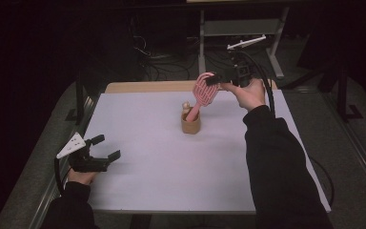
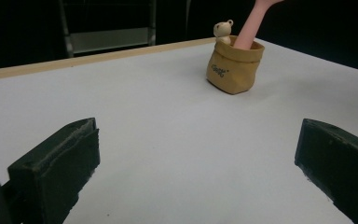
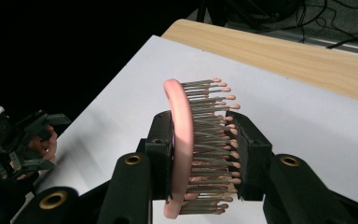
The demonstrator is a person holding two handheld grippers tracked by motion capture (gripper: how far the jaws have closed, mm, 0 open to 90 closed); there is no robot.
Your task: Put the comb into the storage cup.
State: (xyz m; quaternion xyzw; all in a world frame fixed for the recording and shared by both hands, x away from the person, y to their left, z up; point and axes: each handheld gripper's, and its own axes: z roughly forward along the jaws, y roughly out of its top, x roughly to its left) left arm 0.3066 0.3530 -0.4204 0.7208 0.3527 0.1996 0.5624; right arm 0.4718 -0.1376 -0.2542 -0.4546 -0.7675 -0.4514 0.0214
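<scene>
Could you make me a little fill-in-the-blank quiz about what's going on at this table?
1. The right gripper is clamped on the head of a pink ____.
2. The hairbrush has its handle standing inside a small tan ____.
3. A tiny ____ figure peeks over the rim of the pouch.
4. The left gripper hovers near the table with its jaws ____.

Missing words: hairbrush; pouch; bear; open

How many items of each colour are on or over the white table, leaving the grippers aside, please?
Pink: 1, the pink plastic hairbrush with its handle in the pouch.
Tan: 1, the small tan paper-bag pouch.
Cream: 1, the small cream bear figure at the pouch's rim.
Total: 3
</scene>
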